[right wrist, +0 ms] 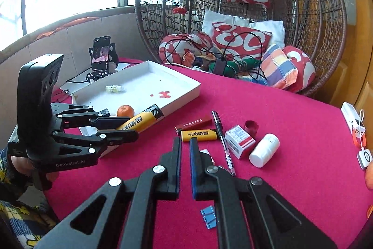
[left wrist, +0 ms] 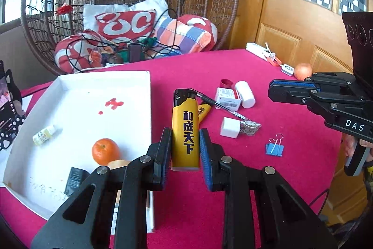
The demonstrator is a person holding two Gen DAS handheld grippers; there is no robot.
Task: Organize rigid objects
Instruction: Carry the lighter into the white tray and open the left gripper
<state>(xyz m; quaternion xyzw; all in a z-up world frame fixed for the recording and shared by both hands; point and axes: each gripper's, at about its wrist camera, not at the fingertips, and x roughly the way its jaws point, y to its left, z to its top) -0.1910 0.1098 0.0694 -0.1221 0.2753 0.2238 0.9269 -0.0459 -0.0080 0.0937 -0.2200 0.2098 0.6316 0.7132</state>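
Note:
My left gripper (left wrist: 185,144) is shut on a yellow lighter (left wrist: 185,130) with a black cap and holds it above the red table, just right of the white tray (left wrist: 139,76). The right wrist view shows that gripper (right wrist: 129,126), the lighter (right wrist: 142,120) and the tray (right wrist: 186,95). My right gripper (right wrist: 185,144) is nearly shut and empty, above the table near a second yellow lighter (right wrist: 199,135). It shows in the left view (left wrist: 271,88) at the right. The tray holds an orange (left wrist: 105,151), a small bottle (left wrist: 44,134) and a black block (left wrist: 75,180).
On the red cloth lie a black pen (right wrist: 223,144), a red-white box (right wrist: 240,140), a white bottle (right wrist: 264,151), a red cap (right wrist: 251,127), a dark red case (right wrist: 195,123), a white cube (left wrist: 229,127) and a blue clip (left wrist: 275,147). A phone stand (right wrist: 101,60) stands behind the tray; a wicker chair (right wrist: 256,15) is beyond.

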